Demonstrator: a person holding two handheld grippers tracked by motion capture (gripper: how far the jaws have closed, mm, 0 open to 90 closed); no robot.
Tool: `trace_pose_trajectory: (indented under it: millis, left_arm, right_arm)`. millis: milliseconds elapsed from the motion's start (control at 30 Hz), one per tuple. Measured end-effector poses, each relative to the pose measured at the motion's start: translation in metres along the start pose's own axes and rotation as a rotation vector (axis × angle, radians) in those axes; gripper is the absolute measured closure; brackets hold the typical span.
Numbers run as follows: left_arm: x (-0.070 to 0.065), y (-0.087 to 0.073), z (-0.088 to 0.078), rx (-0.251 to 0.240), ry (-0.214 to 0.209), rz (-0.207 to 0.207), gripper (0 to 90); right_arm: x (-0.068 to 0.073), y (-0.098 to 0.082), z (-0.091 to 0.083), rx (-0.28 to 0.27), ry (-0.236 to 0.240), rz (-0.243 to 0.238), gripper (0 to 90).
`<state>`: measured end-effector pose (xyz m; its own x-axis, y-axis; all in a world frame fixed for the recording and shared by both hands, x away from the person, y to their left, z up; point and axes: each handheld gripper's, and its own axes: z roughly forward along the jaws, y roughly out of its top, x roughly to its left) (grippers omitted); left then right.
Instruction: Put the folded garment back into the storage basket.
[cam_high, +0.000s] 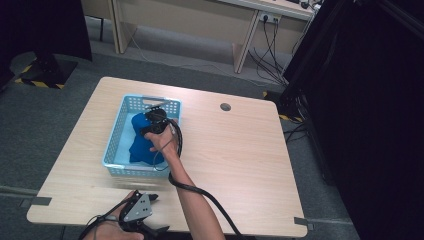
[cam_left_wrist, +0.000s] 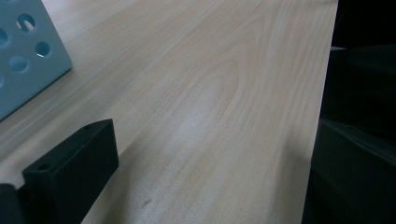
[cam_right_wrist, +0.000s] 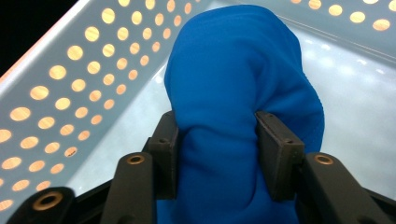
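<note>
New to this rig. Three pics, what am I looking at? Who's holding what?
There is no robot arm here: a person at a table holds a hand-held two-jaw claw in each hand.

The wide picture comes from a fixed camera above the person, looking down on the table. The other two come from cameras riding on each claw, looking along its black jaws.

On the wooden table stands a light blue perforated basket with a blue cloth in it. A small round grey fitting sits near the table's far edge.

The right claw reaches into the basket, and its jaws pinch a fold of the blue cloth between them. The left claw rests low at the table's near edge, beside the basket, holding nothing. Only one of its jaws is visible, so open or shut can't be told.
</note>
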<state>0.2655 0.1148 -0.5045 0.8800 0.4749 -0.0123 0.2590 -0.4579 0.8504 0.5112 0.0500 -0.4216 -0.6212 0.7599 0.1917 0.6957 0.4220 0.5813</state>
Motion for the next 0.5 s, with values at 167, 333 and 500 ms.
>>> trace_pose_trajectory:
  millis: [167,333,500]
  left_arm:
    - [0.0000,0.0000,0.0000,0.000,0.000,0.000,0.0]
    - [0.0000,0.0000,0.0000,0.000,0.000,0.000,0.0]
    - [0.0000,0.0000,0.0000,0.000,0.000,0.000,0.0]
  right_arm:
    - [0.0002,-0.0017,0.0035,0.013,-0.009,0.007,48.7]
    - [0.0011,-0.0009,0.0005,-0.001,-0.004,0.013,39.7]
    - [0.0009,0.0003,-0.0030,-0.014,-0.005,0.021,31.5]
